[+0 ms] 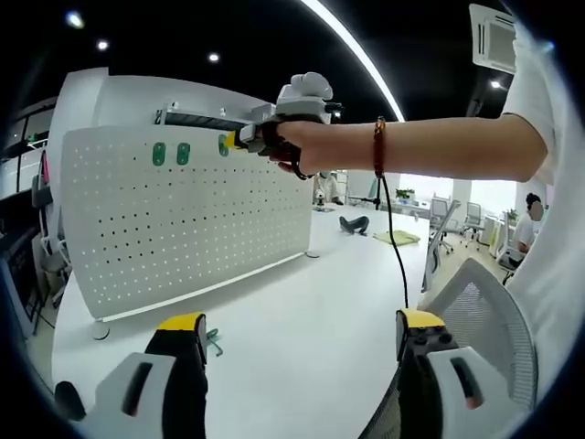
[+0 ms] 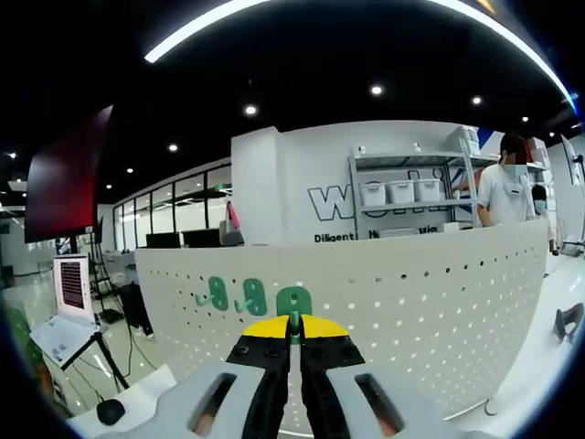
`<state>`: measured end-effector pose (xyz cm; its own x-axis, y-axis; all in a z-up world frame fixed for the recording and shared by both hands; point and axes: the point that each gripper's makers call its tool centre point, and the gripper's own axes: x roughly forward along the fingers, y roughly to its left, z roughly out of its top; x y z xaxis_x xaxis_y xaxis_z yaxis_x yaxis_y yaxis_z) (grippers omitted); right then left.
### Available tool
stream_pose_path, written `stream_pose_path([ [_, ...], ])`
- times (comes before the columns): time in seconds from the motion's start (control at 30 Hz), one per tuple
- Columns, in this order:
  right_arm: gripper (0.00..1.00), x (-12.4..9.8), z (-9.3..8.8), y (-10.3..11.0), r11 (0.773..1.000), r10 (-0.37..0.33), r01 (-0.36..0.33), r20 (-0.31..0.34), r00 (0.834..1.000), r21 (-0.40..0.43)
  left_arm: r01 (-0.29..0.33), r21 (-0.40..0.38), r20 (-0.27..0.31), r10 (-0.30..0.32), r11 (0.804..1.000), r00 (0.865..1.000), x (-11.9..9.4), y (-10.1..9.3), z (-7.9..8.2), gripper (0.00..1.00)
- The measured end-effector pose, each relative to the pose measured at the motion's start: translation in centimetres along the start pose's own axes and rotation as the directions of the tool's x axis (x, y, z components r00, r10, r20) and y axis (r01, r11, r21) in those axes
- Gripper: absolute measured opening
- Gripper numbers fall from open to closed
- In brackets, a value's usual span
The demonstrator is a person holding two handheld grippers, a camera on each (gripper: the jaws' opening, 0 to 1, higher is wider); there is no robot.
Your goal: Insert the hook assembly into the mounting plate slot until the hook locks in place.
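The white worktop carries an upright white perforated mounting plate with two green hooks already mounted. The right claw is clamped on a third green plastic hook pressed against the plate. The left claw hangs agape above a small green hook on the worktop.

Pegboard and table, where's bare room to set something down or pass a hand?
The white table is bare between the pegboard base and the left gripper, apart from a green hook by its jaw. It is crowded high on the pegboard, where the right gripper presses a third hook beside two mounted hooks.
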<state>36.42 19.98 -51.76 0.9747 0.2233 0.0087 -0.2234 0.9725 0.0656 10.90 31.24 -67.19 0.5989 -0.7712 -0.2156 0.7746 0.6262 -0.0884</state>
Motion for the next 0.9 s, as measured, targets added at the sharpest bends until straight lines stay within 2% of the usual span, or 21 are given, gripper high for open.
stream_pose_path([
  [0.1,0.01,0.2,0.0,0.1,1.000,-0.003,0.003,0.001,1.000,0.008,-0.011,-0.001,0.001,0.011,1.000,1.000,0.0,0.3,-0.1,0.87],
  [0.17,0.01,0.3,0.1,0.1,1.000,-0.011,0.011,0.004,1.000,0.000,-0.009,0.001,-0.018,0.009,1.000,1.000,-0.1,0.2,-0.4,0.87],
  [0.47,0.01,1.3,-0.2,-0.1,0.999,-0.041,0.041,-0.001,0.999,0.018,0.002,-0.002,-0.015,-0.002,1.000,1.000,-0.1,0.3,-0.4,0.87],
  [0.6,0.01,1.6,-0.3,-0.3,0.998,-0.052,0.052,-0.001,0.999,0.024,0.006,-0.006,0.008,-0.006,1.000,1.000,-0.2,0.4,-0.1,0.88],
  [0.7,0.01,1.8,-0.3,-0.5,0.997,-0.063,0.063,0.004,0.998,0.035,0.005,-0.009,-0.002,-0.005,1.000,1.000,-0.1,0.6,-0.7,0.88],
  [0.73,0.01,1.9,-0.3,-0.6,0.997,-0.067,0.067,0.001,0.998,0.037,0.004,-0.018,-0.028,-0.005,1.000,1.000,-0.2,0.6,-1.2,0.88],
  [0.9,0.01,2.2,0.0,-0.7,0.996,-0.076,0.076,0.008,0.997,0.039,0.009,-0.009,-0.022,-0.010,1.000,1.000,-0.3,0.4,-0.9,0.88],
])
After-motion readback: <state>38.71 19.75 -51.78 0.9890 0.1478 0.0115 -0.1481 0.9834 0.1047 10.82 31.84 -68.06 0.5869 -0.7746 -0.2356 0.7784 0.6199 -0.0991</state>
